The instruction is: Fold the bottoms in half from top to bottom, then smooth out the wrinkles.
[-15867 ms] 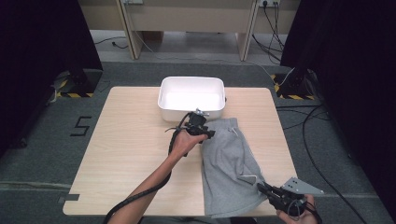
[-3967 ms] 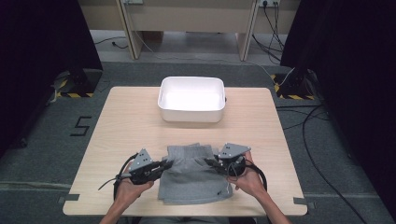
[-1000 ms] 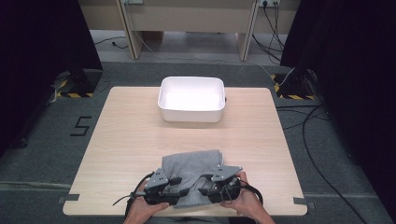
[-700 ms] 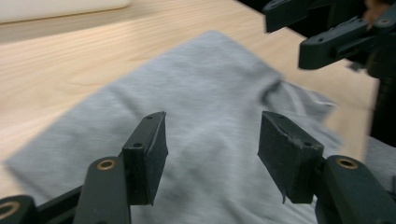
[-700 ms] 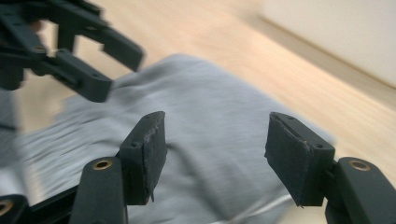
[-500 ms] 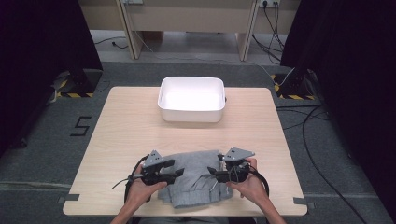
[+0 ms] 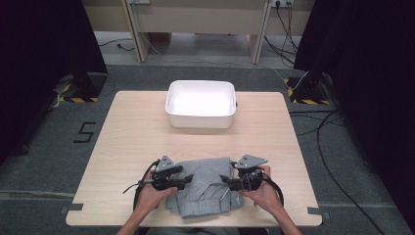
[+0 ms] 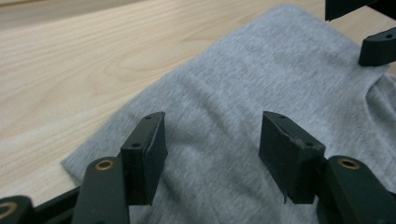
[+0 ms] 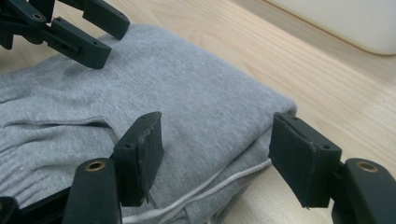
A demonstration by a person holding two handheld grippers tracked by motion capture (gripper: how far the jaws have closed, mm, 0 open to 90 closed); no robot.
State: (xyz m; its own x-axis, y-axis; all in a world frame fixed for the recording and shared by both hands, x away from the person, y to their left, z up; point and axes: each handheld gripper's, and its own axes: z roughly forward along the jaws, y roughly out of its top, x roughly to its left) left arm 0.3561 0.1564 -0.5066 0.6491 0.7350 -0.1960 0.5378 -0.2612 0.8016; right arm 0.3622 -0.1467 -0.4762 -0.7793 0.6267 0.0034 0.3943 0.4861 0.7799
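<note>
A pale wooden desk (image 7: 132, 132) stands on grey carpet, with dark curtains hanging at both sides of the room and light wooden furniture along the far wall. Black cables trail over the floor at the right, and yellow-and-black striped tape marks the floor near both far corners of the desk. A figure 5 (image 7: 85, 132) is marked on the carpet to the left. A white tub (image 7: 201, 104) sits at the middle of the far half of the desk.

A folded grey garment (image 7: 208, 188) lies at the near edge of the desk, between the person's two hands. A white drawstring shows at its near right side, running out from under the fold.

The left tongs (image 7: 188, 180) rest at the garment's left side, pointing inward over the cloth. In the left gripper view (image 8: 212, 156) the jaws stand apart above the flat grey fabric with nothing pinched between them; the pads press on nothing.

The right tongs (image 7: 222, 180) rest at the garment's right side, pointing toward the left ones. In the right gripper view (image 9: 217, 156) the jaws have just been opening and now stand wide, straddling the folded right corner of the garment, whose edge lies between them without being pressed.

The two pairs of tongs face each other across the middle of the garment, near but apart.
</note>
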